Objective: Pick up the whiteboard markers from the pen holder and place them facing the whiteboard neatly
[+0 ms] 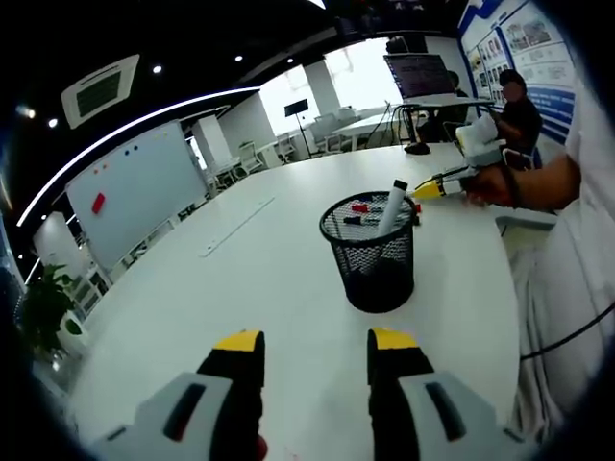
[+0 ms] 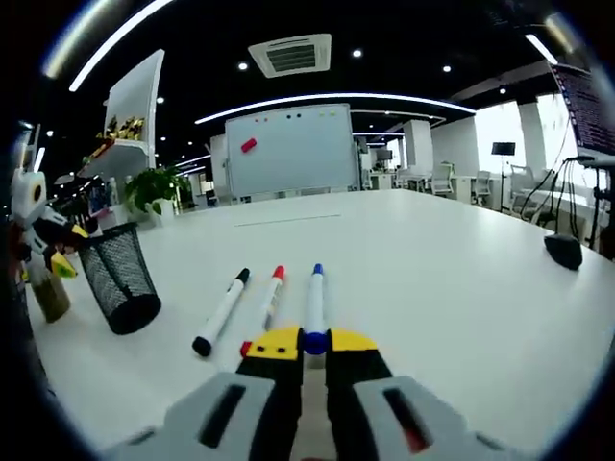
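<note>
A: Where were we?
B: Our right tool [image 2: 314, 342] gripped the blue marker [image 2: 316, 305], laying it near the red marker [image 2: 273, 295] and black marker [image 2: 222, 311], caps toward the whiteboard [image 2: 290, 150].
A: And the left tool [image 1: 312, 351]?
B: Wide, empty, near the pen holder [image 1: 373, 254]. Next we judged: let go, fetch another.

Black wire-mesh pen holder [image 1: 372, 259]; smooth matt white table [image 2: 432, 269].
</note>
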The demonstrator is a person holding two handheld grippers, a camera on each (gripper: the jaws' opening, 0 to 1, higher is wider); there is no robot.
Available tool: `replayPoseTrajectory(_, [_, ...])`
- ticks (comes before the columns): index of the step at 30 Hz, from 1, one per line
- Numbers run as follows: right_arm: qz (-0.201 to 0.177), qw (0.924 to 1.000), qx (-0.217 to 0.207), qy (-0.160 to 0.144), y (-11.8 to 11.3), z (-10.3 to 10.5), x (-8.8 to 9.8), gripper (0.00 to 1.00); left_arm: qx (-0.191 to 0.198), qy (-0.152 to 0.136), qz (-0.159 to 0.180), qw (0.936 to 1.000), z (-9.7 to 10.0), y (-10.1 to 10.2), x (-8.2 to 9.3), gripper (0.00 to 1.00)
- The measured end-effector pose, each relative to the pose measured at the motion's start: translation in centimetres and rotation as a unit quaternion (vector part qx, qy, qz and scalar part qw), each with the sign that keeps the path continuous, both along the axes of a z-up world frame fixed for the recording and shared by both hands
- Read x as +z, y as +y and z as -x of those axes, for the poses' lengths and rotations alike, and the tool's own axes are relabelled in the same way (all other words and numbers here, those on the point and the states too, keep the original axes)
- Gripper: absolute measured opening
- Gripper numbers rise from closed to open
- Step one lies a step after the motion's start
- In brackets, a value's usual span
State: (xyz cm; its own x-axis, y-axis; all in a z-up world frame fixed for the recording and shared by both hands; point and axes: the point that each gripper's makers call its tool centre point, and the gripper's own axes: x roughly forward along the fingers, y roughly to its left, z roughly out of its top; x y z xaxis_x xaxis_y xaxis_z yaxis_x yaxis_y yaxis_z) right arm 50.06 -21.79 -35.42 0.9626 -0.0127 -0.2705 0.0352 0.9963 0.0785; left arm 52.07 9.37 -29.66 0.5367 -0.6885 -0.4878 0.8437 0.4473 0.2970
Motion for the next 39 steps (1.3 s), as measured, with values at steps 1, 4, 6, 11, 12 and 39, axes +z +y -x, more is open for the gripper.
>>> replayPoseTrajectory(1, [0.001,1.0000,0.002,0.002,0.07,-0.01,-0.06,0.08,0.000,0.000,0.000,1.0000,0.01,0.00,0.00,0.45])
replayPoseTrajectory(4, [0.002,1.0000,0.005,0.008,0.25,-0.03,-0.31,0.08,0.000,0.000,0.000,1.0000,0.03,-0.01,0.02,0.45])
replayPoseTrajectory(6, [0.003,0.9999,0.004,0.009,0.23,-0.03,-0.40,0.08,0.000,-0.001,0.000,1.0000,0.05,-0.02,0.04,0.45])
replayPoseTrajectory(11, [0.005,0.9999,0.004,0.012,0.18,-0.10,-0.57,0.08,0.000,-0.002,0.001,1.0000,0.04,-0.01,0.07,0.45])
replayPoseTrajectory(12, [0.005,0.9999,0.006,0.013,0.23,-0.09,-0.62,0.08,0.000,-0.003,0.001,1.0000,0.05,-0.02,0.09,0.45])
replayPoseTrajectory(39, [0.005,0.9997,0.011,0.020,0.40,0.00,-0.90,0.11,-0.002,-0.006,0.001,1.0000,0.30,-0.12,0.19,0.45])
